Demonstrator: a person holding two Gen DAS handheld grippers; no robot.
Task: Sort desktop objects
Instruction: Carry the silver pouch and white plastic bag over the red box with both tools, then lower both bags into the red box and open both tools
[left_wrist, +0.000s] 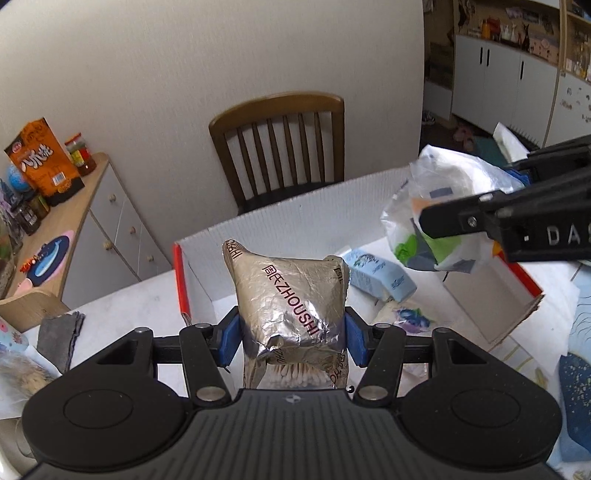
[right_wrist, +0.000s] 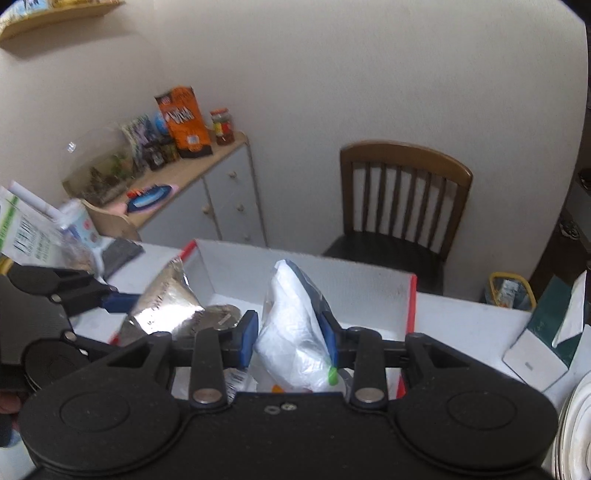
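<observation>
Left gripper (left_wrist: 291, 338), nearest the lens: blue pads (left_wrist: 229, 338) clamped on both flanks of silver foil pouch (left_wrist: 290, 306), lettered ZHOUSHI, upper part standing clear above the fingertips, lower end tucked back between the fingers toward the gripper body. Right gripper (right_wrist: 288, 334): clenched likewise on white plastic bag (right_wrist: 291, 332), crumpled, its peak rising past the fingertips, green and orange print showing at the base between the fingers. White cardboard box (left_wrist: 295, 218), red-edged, open-topped: directly ahead of and below both sets of fingertips; pale blue tissue packet (left_wrist: 380, 275) and other small items already inside, beyond the left fingertips and to their right. Right gripper and bag well off to the right of the left fingers, over the box. Step in hand, as judged: carrying both items to the box for deposit; neither yet released. Next move, as judged: lower each load inside the box walls, then part the jaws; foil pouch needing to pass the near wall, which sits just under the left fingertips. Wooden chair (left_wrist: 277, 147) beyond the box, not involved.
</observation>
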